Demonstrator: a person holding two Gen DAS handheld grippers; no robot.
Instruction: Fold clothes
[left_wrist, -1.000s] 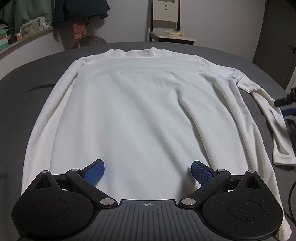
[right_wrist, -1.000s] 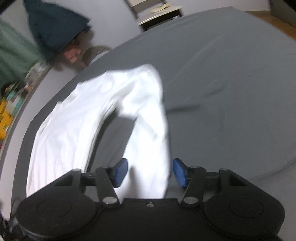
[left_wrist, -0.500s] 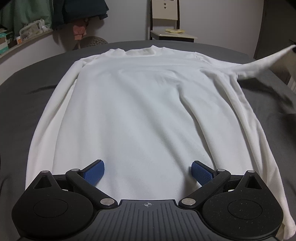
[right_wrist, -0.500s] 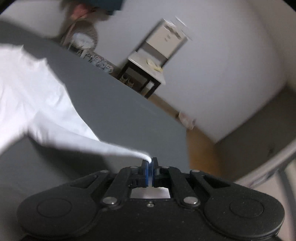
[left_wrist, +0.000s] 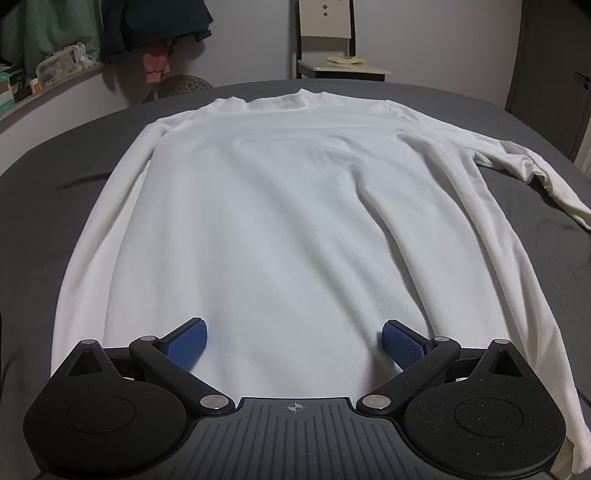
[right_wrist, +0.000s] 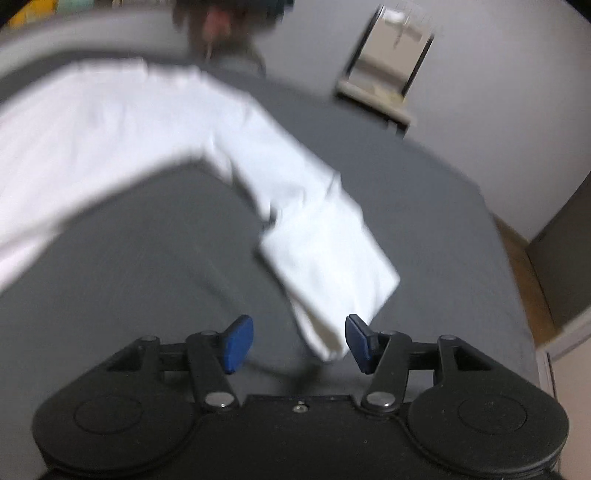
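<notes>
A white long-sleeved shirt (left_wrist: 280, 206) lies flat on the grey bed (left_wrist: 55, 177), collar at the far end. My left gripper (left_wrist: 293, 345) is open over the shirt's near hem, blue pads wide apart, nothing between them. The shirt's right sleeve (left_wrist: 532, 173) stretches out to the side on the bed. In the blurred right wrist view that sleeve (right_wrist: 325, 243) lies on the bed (right_wrist: 129, 258), its cuff end between the fingers of my open right gripper (right_wrist: 295, 343), which do not clamp it.
A chair (left_wrist: 328, 48) with a yellow item on its seat stands beyond the bed's far end. Hanging clothes (left_wrist: 110, 29) and a cluttered shelf (left_wrist: 44, 70) are at the back left. A dark door (left_wrist: 554, 74) and wooden floor (right_wrist: 524, 266) lie to the right.
My right gripper, shut on the sleeve cuff and holding it up half a second ago, has opened. The sleeve now lies spread out sideways on the bed. The left gripper has stayed still.
</notes>
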